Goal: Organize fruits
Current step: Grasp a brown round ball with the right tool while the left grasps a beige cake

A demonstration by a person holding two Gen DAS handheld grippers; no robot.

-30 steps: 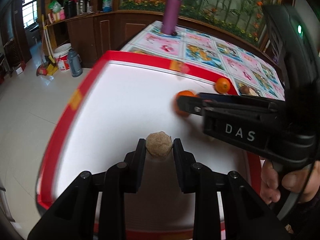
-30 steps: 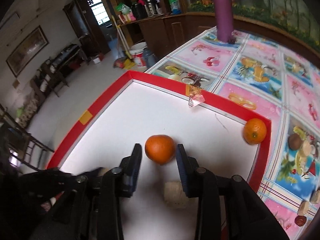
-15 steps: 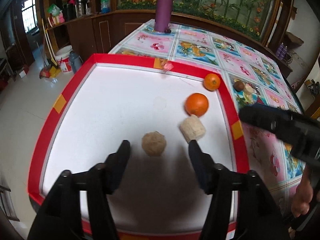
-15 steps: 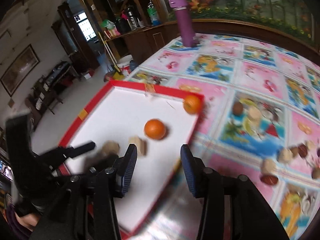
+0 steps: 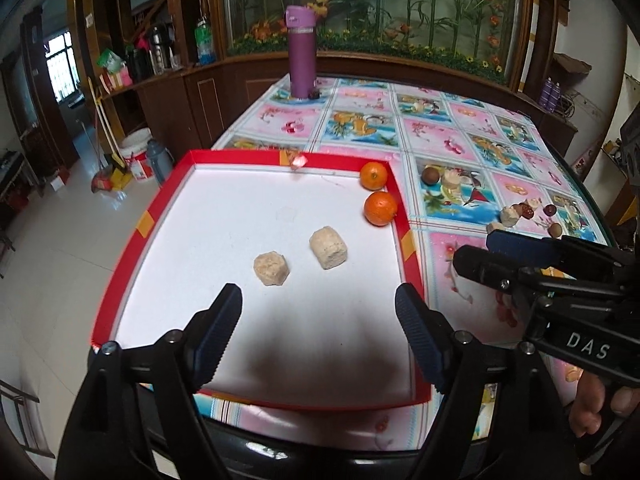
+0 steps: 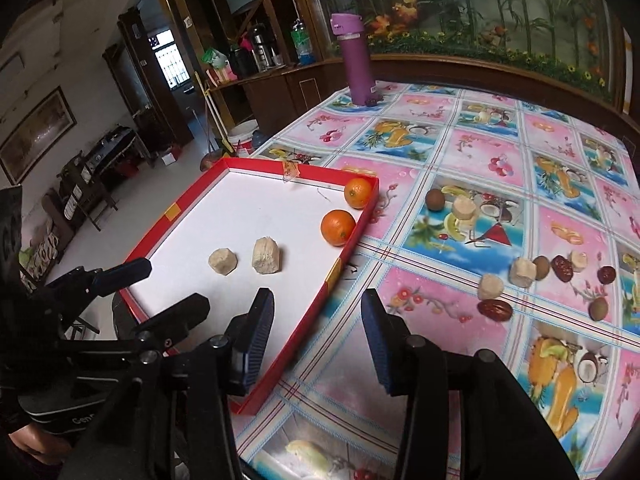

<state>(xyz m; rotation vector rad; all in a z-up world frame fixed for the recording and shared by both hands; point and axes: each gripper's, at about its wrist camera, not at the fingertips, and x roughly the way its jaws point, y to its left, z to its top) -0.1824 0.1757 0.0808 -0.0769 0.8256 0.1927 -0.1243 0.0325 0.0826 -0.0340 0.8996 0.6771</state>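
**Loose fruit waits on the counter, both grippers empty**

The left gripper (image 5: 318, 336) hangs over the near end of the red tray (image 5: 408, 252), jaws spread wide and holding nothing. The right gripper (image 6: 318, 336) hovers over the tray's right wall, jaws likewise spread and empty. Inside the tray sit two oranges (image 6: 338, 227) in the far right corner, touching or nearly so, and two pale chunks (image 5: 328, 247) near the middle. More fruit lies scattered on the counter (image 6: 472, 152) to the right: dark red dates (image 6: 495, 310), small brown round fruits (image 6: 435, 199) and more pale chunks (image 6: 522, 272). The dates look light, soft and wrinkled, probably best pinched gently across the short width. The round ones will likely roll, so the grip should centre on them.
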